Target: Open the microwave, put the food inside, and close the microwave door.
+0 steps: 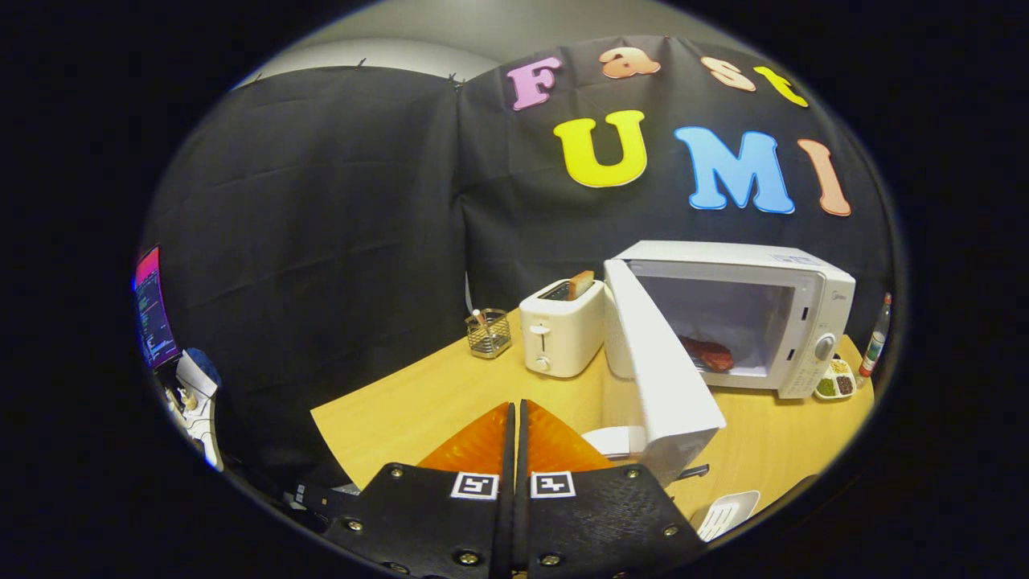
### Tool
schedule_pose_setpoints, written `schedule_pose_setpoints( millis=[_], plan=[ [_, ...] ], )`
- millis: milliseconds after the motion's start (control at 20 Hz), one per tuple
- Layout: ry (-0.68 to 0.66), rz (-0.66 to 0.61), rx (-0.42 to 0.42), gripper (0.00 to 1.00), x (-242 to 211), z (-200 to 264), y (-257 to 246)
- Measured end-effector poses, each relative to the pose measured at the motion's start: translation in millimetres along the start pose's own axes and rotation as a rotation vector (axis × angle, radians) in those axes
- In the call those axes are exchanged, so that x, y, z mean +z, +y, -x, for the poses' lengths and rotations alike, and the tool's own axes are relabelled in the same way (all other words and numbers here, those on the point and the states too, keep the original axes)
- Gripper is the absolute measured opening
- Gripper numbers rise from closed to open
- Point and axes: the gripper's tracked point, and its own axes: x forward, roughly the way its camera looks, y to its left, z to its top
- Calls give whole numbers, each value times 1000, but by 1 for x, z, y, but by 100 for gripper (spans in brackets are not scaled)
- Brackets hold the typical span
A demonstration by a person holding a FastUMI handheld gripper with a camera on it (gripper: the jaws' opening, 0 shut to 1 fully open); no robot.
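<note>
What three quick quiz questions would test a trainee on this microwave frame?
1. True or false: the microwave door stands open.
2. Where is the food? A) on the table B) inside the microwave C) in the toaster
3. Fill in: the fingers of the hand-held gripper are ____ and hold nothing.

Key: 1 true. 2 B. 3 shut: they meet in front of the open door, short of touching it.
</note>
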Motion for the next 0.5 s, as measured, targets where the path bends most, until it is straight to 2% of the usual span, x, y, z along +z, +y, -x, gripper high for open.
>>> schedule_pose_setpoints(
  millis=[500],
  plan=[
    [9,-60,-193,1,16,3,-126]
  ],
)
